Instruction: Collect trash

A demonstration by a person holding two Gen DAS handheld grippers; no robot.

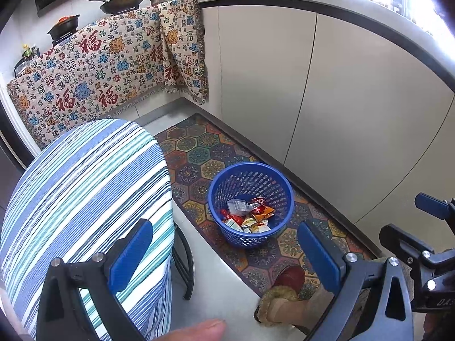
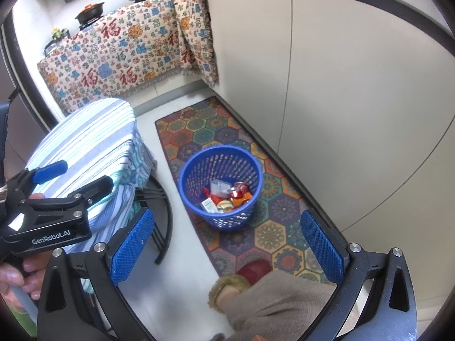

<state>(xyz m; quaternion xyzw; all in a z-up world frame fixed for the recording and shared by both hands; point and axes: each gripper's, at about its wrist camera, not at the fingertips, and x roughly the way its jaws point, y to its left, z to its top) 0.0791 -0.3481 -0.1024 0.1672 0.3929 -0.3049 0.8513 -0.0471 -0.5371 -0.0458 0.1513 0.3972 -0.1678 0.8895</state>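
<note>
A blue plastic basket (image 1: 247, 240) stands on the patterned floor mat and holds trash (image 1: 257, 217): colourful wrappers and a small clear plastic box (image 1: 237, 206). My left gripper (image 1: 224, 255) hangs open above the floor, in front of the basket, with nothing between its blue pads. In the right wrist view the basket (image 2: 219, 148) and its trash (image 2: 227, 196) lie ahead of my right gripper (image 2: 227, 245), which is also open and holds nothing. Each gripper appears at the edge of the other's view: the right gripper (image 1: 409, 218) and the left gripper (image 2: 76, 179).
A small table under a striped cloth (image 1: 85, 199) stands left of the basket, on black legs (image 2: 162, 227). White cabinets (image 1: 312, 85) line the right side. A person's foot in a red slipper (image 1: 288, 280) rests on the mat (image 2: 213, 125). Pans sit on a cloth-draped counter (image 1: 99, 71) behind.
</note>
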